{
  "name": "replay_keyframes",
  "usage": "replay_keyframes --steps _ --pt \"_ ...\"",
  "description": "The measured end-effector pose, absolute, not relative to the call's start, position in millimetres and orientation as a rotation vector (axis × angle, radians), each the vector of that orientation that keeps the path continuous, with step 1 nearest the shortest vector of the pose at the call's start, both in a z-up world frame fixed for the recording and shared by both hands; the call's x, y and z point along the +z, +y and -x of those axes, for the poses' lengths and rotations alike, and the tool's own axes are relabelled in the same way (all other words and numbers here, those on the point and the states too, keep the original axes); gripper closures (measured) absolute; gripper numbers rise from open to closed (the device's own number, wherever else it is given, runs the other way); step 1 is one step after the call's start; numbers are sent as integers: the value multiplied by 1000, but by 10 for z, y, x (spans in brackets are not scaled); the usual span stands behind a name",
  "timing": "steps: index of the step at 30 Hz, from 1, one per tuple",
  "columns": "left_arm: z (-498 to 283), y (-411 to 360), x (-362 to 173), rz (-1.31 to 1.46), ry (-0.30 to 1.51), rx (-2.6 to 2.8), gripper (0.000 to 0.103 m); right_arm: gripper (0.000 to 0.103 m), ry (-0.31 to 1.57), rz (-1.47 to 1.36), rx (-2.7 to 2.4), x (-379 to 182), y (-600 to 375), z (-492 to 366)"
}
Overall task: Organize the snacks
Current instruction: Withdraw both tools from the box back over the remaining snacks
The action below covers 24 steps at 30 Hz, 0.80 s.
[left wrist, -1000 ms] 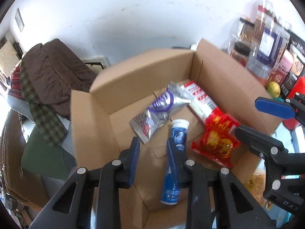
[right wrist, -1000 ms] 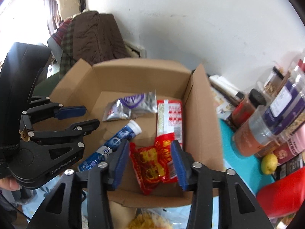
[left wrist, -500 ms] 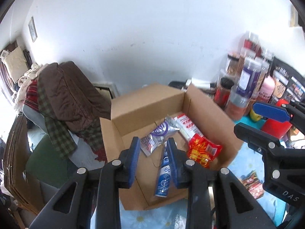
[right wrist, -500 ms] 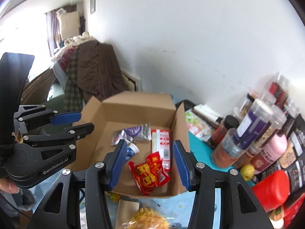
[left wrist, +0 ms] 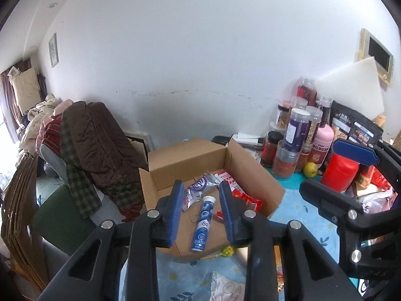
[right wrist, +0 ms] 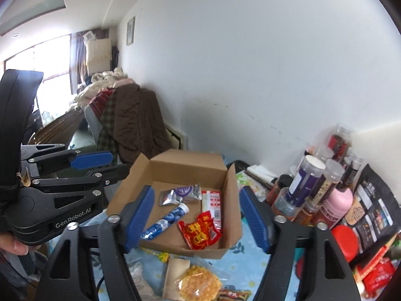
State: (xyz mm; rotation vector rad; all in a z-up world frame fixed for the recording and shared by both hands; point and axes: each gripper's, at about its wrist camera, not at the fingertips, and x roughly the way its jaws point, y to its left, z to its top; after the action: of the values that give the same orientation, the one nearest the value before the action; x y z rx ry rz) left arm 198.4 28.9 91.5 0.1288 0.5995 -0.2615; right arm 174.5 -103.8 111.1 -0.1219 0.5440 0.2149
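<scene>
Only right wrist view shows waffle snack (right wrist: 199, 284) below box (right wrist: 190, 161).

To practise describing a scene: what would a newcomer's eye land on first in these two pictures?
Probably the open cardboard box in the middle, holding a blue tube, a silver pouch and a red snack packet. Next, the crowd of jars and bottles against the wall to its right, and the brown coat heaped on a chair at the left.

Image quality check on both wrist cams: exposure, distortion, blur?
Left wrist: heavy fisheye bending, dark corner vignette, cardboard box sharp, even daylight. Right wrist: window at upper left blown out, wall curved by the lens, red snack packet crisp, no visible motion blur.
</scene>
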Motion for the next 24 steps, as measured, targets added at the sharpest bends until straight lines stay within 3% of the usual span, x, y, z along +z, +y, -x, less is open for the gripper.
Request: replay_keyframes --steps 11,13,15,16,24 --pt "-1511 390 913 -109 576 -279 72 14 514 111 198 1175 -1052 -1156" --pt "-1437 393 880 -108 581 -284 57 13 512 110 185 1147 -1053 -1067" --pt "-1354 408 852 -105 569 -282 19 13 509 110 176 1117 -1049 -987" --pt "-1317 419 847 -103 557 -279 14 13 509 111 172 1103 -1043 -945" --pt "-1038 537 797 -95 542 -266 11 12 525 90 142 964 -1074 -674"
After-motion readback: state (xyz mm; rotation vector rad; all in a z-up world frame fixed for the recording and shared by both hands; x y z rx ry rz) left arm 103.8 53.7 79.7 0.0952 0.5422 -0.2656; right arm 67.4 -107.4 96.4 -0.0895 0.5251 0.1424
